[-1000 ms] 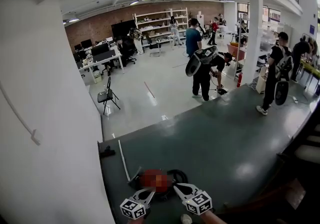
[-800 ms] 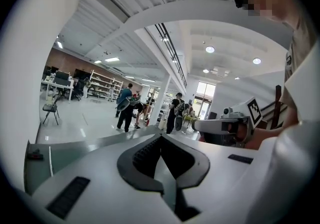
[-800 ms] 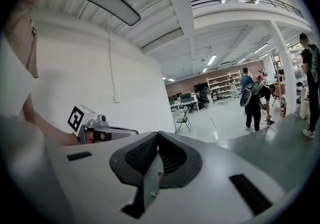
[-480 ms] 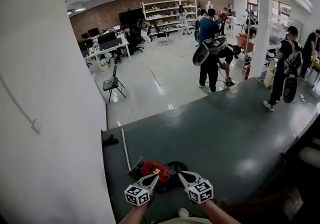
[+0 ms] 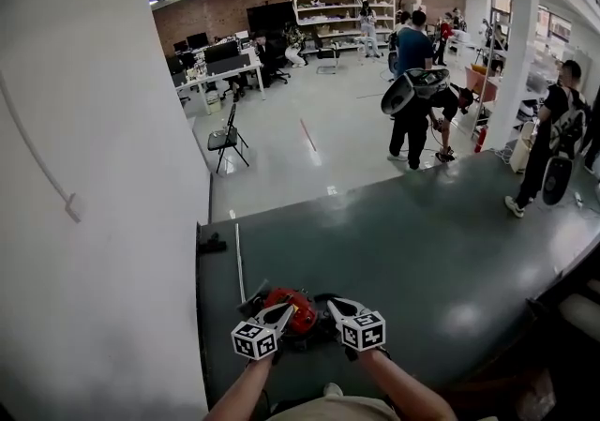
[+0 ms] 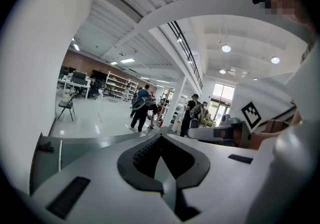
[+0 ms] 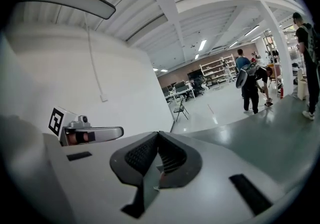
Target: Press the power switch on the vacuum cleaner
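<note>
Left gripper (image 6: 161, 138): jaws closed tip to tip, nothing between them. Its own view looks out level across the hall, not down, so the vacuum does not show there. Right gripper (image 7: 158, 134): same, jaws together and empty, its view aimed along the white wall (image 7: 115, 83) and out over the room.

Head view: both grippers are held low and close in, side by side, noses angled toward each other over the vacuum cleaner (image 5: 292, 308). It has a red body, black fittings and a black hose loop on its right side. Cannot tell whether either tip touches it; they read as just above or just beside it.

The vacuum sits on the dark floor (image 5: 412, 260), near that floor's left edge where it meets the wall, well short of the far edge where the pale floor begins. A thin white strip (image 5: 236, 276) lies beyond it, along the left edge.

Power switch: too small to pick out.

Step in hand, as judged: the approach, with the press not made. The next move calls for tipping one gripper nose-down, finding the switch on the red housing, and pushing with closed tips, firm and straight. A light machine could slide on smooth floor.
</note>
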The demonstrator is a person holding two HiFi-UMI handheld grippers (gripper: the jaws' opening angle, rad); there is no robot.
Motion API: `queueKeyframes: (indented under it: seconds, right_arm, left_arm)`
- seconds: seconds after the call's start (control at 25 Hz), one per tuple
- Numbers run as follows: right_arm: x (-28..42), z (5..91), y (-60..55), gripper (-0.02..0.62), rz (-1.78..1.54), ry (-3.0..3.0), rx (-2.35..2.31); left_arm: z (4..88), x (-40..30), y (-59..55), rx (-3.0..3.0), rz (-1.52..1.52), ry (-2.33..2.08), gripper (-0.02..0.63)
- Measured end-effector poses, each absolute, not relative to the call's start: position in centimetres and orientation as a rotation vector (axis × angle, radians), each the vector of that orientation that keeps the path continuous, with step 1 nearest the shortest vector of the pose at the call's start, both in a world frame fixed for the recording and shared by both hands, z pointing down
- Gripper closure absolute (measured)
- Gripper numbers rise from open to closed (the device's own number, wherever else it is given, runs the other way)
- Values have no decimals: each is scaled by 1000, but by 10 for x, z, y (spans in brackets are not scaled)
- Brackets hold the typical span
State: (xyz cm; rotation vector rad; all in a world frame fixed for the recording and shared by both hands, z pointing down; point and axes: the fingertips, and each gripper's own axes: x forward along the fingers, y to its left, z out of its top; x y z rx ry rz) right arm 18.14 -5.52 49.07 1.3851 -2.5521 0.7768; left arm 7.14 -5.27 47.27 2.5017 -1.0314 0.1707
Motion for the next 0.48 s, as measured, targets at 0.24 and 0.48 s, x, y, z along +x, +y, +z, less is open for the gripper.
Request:
queueKeyframes:
  seconds: [0.24,0.48]
  right_arm:
    - [174,507,-72,584,793,-2536,1374]
    - [168,518,-84,586,746,-2484,1364]
  left_arm:
    - [495,59,-67,2435,260,-1106,600]
    - [509,56,-72,2410,316,-1116,600]
